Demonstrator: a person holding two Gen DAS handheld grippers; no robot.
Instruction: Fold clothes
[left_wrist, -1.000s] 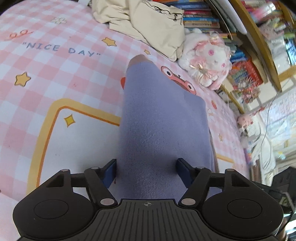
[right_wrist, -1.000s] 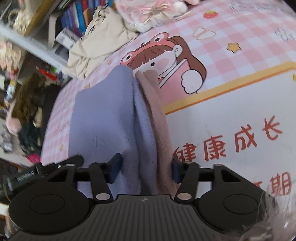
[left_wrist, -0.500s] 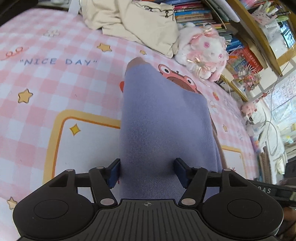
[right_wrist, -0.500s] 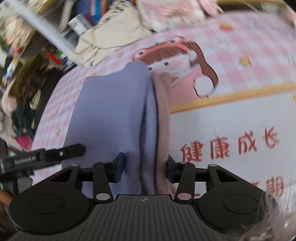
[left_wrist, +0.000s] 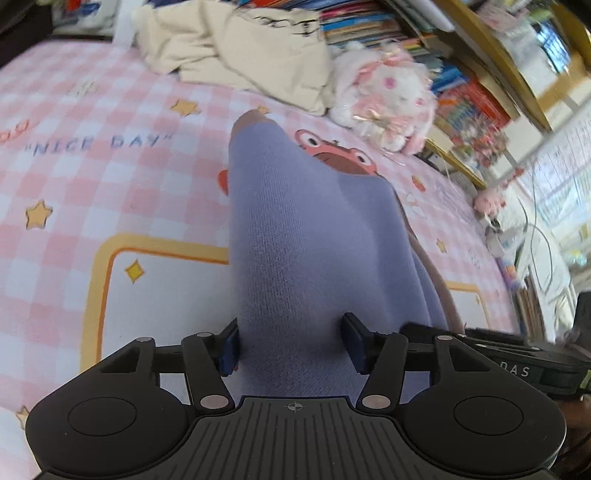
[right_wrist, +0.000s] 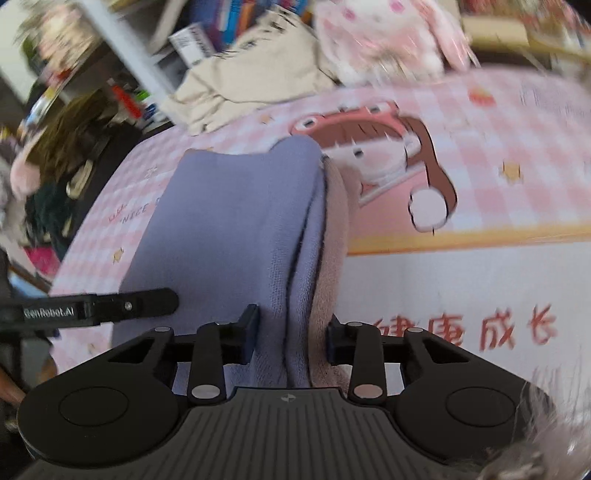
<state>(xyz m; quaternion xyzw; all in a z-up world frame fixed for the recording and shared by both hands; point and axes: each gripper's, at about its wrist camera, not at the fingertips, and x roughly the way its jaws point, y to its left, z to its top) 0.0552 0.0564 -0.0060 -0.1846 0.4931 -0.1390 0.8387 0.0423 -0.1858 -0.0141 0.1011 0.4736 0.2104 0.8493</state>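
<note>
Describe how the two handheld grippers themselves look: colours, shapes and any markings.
Both are matte black plastic. The left gripper has a ribbed central plate bearing a small crosshair mark, two round caps at the sides, linkage bars with silver pivot pins, and dark blue pads on the jaws. The right gripper is built the same. White "GenRobot.AI" lettering shows on the left one's side in the right wrist view.

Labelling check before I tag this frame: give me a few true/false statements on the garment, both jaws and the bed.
1. Purple garment lies between the left gripper's jaws. True.
2. Right gripper hangs over bare sheet. False: its jaws, just closing, straddle the garment's bunched edge.
3. A cream garment lies at the bed's far end. True.
4. The sheet is plain blue. False: pink checks.
5. The plush toy sits on the purple garment. False: beside the books.
</note>
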